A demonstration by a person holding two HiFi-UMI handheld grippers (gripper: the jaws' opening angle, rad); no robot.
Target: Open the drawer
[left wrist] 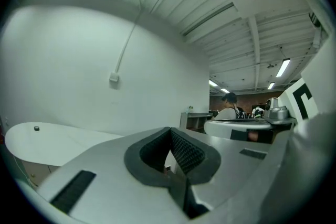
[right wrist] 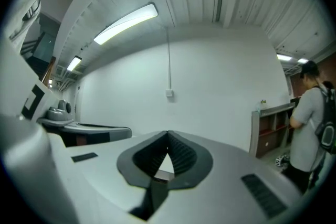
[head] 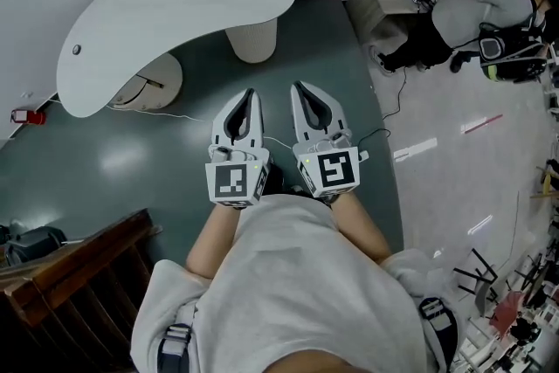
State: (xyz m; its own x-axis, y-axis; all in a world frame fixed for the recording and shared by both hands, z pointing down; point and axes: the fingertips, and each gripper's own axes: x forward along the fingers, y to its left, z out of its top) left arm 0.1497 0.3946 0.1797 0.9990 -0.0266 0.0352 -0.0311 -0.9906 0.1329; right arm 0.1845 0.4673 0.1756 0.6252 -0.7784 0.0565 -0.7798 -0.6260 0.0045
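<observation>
1. While no drawer can be made out in any view, the task looks unstarted: nothing is gripped and nothing is pulled.
2. The left tongs (head: 248,93) are clenched tip to tip and empty. In the left gripper view only the moulded hollow behind the black ribbed pads (left wrist: 187,152) shows.
3. The right tongs (head: 297,86) are likewise clenched on nothing, with the same hollow and no object in it. They sit just beside the left tongs, both level and pointing to the far side.
4. Ahead is a white kidney-shaped tabletop (head: 175,4) on white round pedestals (head: 254,39), standing on the dark green floor (head: 131,162). It is well apart from both tongs, and no drawer front shows on it.
5. Where the drawer is: cannot tell.
   - One possible place is the dark brown wooden slatted furniture (head: 79,275) at near left.
   - The other is the grey open shelf unit (right wrist: 273,128) at far right, where another person in a grey top (head: 485,0) stands.
   - Neither shows a handle from here.
6. Done so far: nothing visible.
7. Left, as a judgement, is everything:
   - find the drawer and get close to it
   - release one of the tongs and close it on the handle
   - pull the drawer out
</observation>
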